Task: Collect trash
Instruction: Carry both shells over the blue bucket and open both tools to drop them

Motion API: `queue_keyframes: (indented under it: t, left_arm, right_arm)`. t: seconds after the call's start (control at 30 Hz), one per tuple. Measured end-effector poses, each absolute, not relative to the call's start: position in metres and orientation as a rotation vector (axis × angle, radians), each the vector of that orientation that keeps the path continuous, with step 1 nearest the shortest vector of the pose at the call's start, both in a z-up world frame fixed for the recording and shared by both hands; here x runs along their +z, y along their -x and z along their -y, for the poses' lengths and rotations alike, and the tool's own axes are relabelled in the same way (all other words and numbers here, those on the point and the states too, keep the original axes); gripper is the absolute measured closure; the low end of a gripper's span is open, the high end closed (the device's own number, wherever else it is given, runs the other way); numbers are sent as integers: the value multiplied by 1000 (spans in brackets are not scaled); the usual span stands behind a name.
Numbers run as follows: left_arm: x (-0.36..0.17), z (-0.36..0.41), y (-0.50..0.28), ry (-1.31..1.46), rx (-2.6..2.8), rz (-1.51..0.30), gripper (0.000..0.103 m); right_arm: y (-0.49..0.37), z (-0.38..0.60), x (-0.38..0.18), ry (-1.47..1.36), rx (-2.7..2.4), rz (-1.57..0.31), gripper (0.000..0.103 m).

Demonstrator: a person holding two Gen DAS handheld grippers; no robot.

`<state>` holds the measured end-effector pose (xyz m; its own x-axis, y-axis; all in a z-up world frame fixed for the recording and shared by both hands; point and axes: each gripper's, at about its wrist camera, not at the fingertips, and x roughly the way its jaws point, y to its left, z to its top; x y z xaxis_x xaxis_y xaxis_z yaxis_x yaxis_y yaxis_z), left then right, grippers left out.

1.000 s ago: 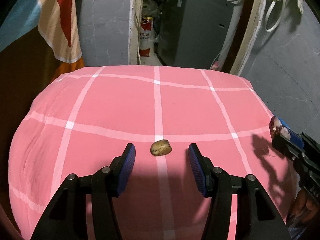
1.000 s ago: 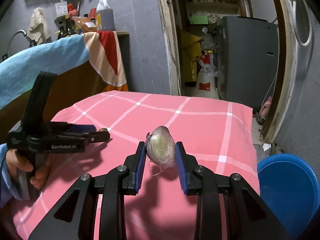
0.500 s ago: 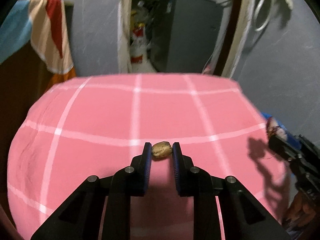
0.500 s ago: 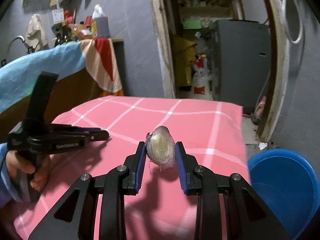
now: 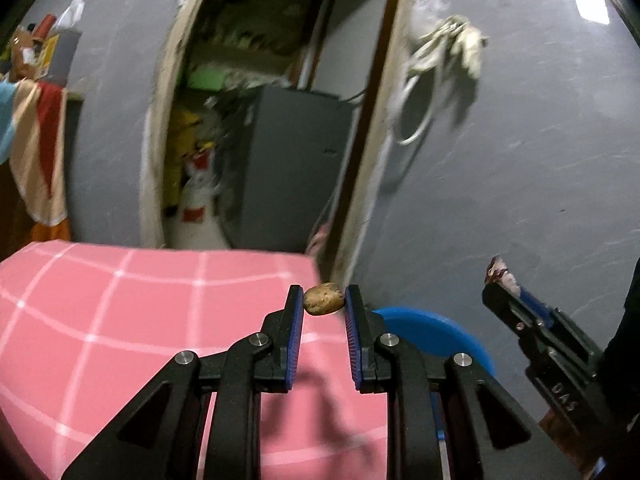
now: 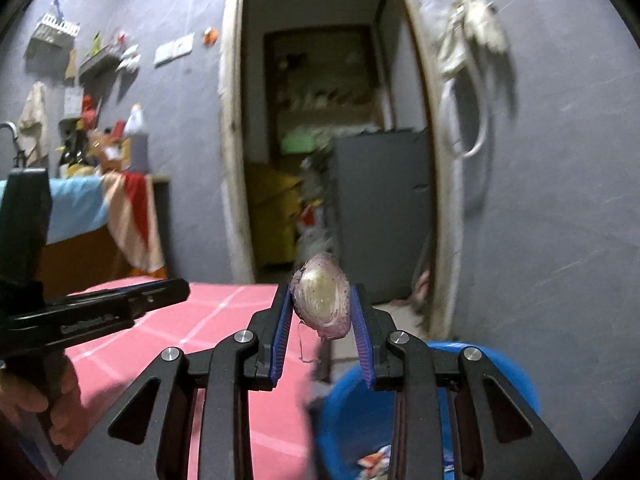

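ahead of you a pink checked cloth (image 5: 120, 320) covers the table, its white lines crossing in squares. beyond it a doorway (image 6: 320, 120) opens into a cluttered back room where a grey cabinet (image 5: 296, 168) stands. on the grey wall to your right a pale rag (image 5: 460, 48) hangs over a white loop. far left, a striped towel (image 6: 132, 220) drapes over a counter crowded with bottles (image 6: 136, 140).

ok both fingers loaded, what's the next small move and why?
Probably carry both on over the blue bin before opening. The right gripper pinches the onion piece just short of the rim; the left gripper grips the brown scrap by the pink cloth's edge.
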<state>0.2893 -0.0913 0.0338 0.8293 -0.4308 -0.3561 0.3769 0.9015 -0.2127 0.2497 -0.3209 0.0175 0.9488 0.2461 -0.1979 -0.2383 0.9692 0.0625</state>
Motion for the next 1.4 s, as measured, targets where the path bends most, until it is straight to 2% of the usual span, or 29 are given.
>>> queue_keyframes:
  t: [0.3, 0.6, 0.97, 1.1, 1.3, 1.4]
  left_arm:
    - [40, 154, -286, 129, -534, -387, 86]
    - [22, 195, -304, 102, -583, -523, 86]
    - [-9, 209, -321, 77, -574, -685, 85]
    - [-13, 205, -326, 101, -559, -704, 71]
    - [-12, 202, -325, 117, -546, -706, 71]
    - [-11, 200, -321, 120, -538, -701, 70]
  right_arm:
    - [-240, 370, 10, -54, 130, -188, 76]
    - [-249, 403, -13, -122, 89, -325, 74]
    - [-263, 406, -27, -150, 92, -442, 71]
    - [-263, 408, -27, -156, 87, -443, 66]
    - [-263, 409, -26, -163, 82, -447, 66]
    - [-260, 409, -25, -167, 78, -437, 59]
